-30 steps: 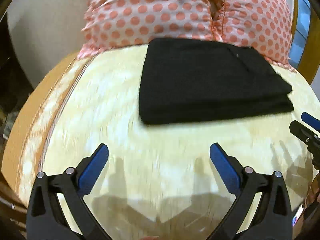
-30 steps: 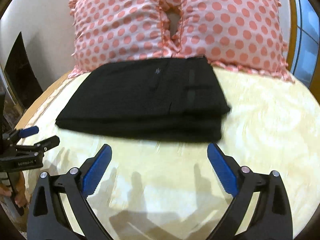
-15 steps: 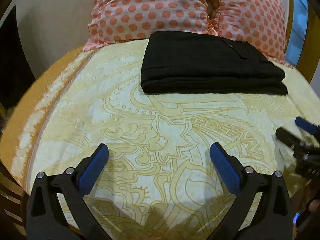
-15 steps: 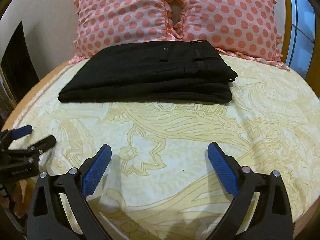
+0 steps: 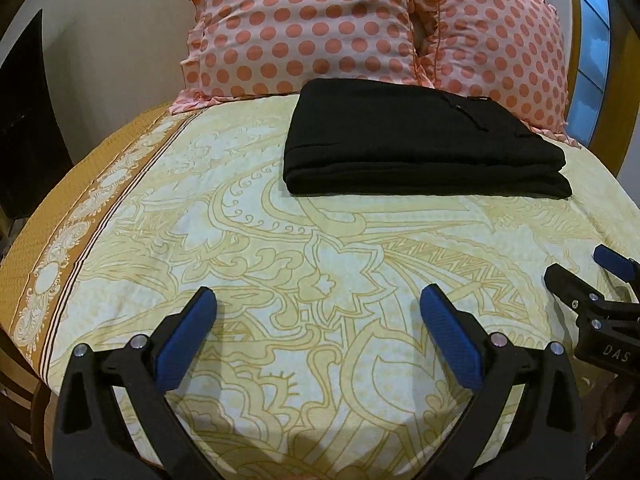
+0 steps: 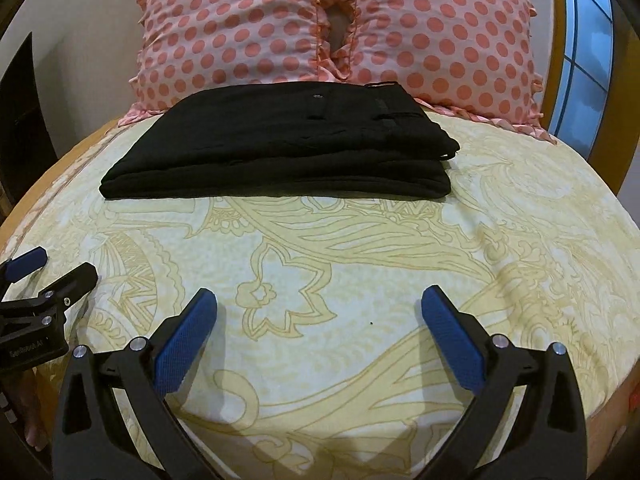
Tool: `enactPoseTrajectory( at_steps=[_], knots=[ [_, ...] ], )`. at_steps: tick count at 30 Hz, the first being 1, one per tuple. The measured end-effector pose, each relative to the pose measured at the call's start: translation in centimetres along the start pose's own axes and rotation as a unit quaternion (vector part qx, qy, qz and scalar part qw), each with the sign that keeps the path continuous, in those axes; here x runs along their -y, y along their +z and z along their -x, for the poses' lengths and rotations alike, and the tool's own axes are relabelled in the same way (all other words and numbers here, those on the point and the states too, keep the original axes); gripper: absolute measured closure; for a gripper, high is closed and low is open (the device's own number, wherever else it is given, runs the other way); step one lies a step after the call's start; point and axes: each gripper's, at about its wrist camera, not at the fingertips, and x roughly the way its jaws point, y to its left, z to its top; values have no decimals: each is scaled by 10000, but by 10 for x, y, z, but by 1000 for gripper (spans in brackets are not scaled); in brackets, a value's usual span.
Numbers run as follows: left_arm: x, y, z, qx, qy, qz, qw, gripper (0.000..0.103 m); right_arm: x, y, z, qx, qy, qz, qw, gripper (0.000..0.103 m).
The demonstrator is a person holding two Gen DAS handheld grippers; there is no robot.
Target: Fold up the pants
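Pants point(image 5: 420, 140) (black, folded flat) are laid on the bedspread point(image 5: 280, 264) just before two pillows point(image 6: 332, 28). Left gripper point(image 5: 318, 312) and right gripper point(image 6: 319, 312) are held wide apart, empty, well short of them.

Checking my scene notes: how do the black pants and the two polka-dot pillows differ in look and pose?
The black pants are plain and dark; the polka-dot pillows are pink with coral dots and ruffled edges. The pants lie flat, folded into a layered rectangle; the pillows stand propped upright behind them. The pants are thin and squared; the pillows are puffy. Both rest on the yellow patterned bedsheet, and neither gripper touches them.
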Motion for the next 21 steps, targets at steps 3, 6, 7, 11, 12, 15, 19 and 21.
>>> enactPoseTrajectory(
  at_steps=[3, 6, 7, 11, 12, 15, 19, 21],
  knots=[
    [-1, 0, 0, 11, -15, -8, 10000, 2, 0, -1, 0, 13, -7, -5, 10000, 1],
    [-2, 1, 0, 4, -39, -26, 10000, 2, 0, -1, 0, 36, 1, 2, 10000, 1],
    [-1, 1, 0, 7, -30, -25, 10000, 2, 1, -1, 0, 44, 2, 3, 10000, 1],
    [0, 1, 0, -16, -31, -17, 10000, 2, 1, -1, 0, 53, 0, -2, 10000, 1],
    [0, 1, 0, -21, -35, -20, 10000, 2, 1, -1, 0, 54, 0, -1, 10000, 1],
    [1, 1, 0, -18, -39, -21, 10000, 2, 1, -1, 0, 60, 1, 3, 10000, 1],
    [1, 0, -1, -14, -55, -36, 10000, 2, 1, -1, 1, 94, 0, 1, 10000, 1],
    [1, 1, -1, -20, -67, -44, 10000, 2, 0, -1, 1, 110, -5, -3, 9999, 1]
  ],
)
